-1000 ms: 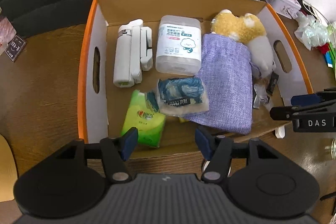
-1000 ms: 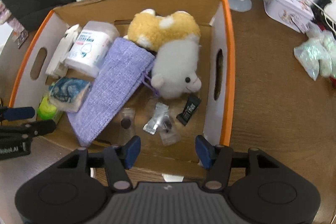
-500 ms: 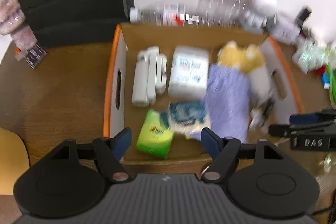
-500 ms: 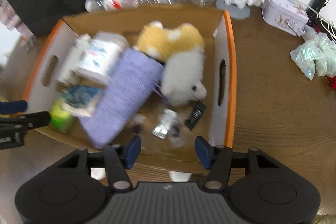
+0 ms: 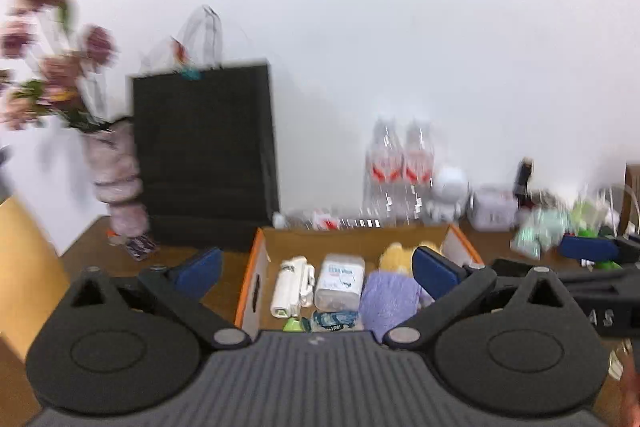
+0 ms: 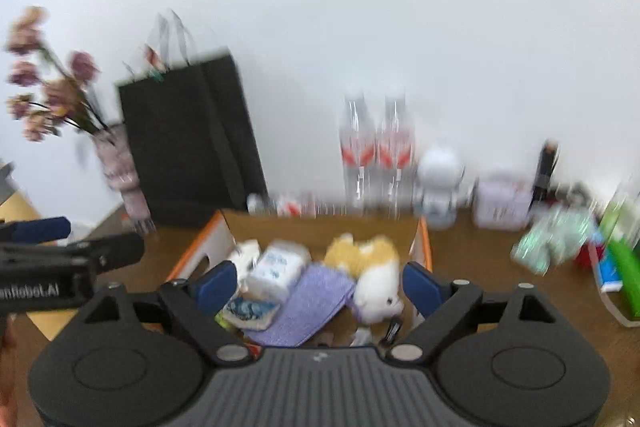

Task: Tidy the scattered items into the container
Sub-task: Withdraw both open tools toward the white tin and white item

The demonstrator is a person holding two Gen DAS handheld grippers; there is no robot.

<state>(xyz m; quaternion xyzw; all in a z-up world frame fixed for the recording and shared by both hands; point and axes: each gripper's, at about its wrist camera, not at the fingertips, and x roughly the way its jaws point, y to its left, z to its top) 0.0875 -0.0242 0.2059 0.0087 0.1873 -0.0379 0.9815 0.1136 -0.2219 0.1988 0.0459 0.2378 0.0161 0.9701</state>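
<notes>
Both our tongs, left (image 5: 316, 271) & right (image 6: 316, 281), just opened wide, nothing between 'em. Box (image 5: 256, 259) w/ items sits mid-counter, ahead & below both, roughly equidistant.

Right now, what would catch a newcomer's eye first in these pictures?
Probably the orange-edged cardboard box in the middle of the wooden table, packed with a purple pouch and a yellow-and-white plush toy. Behind it on the left a tall black paper bag stands against the white wall, beside blurred pink flowers.
</notes>
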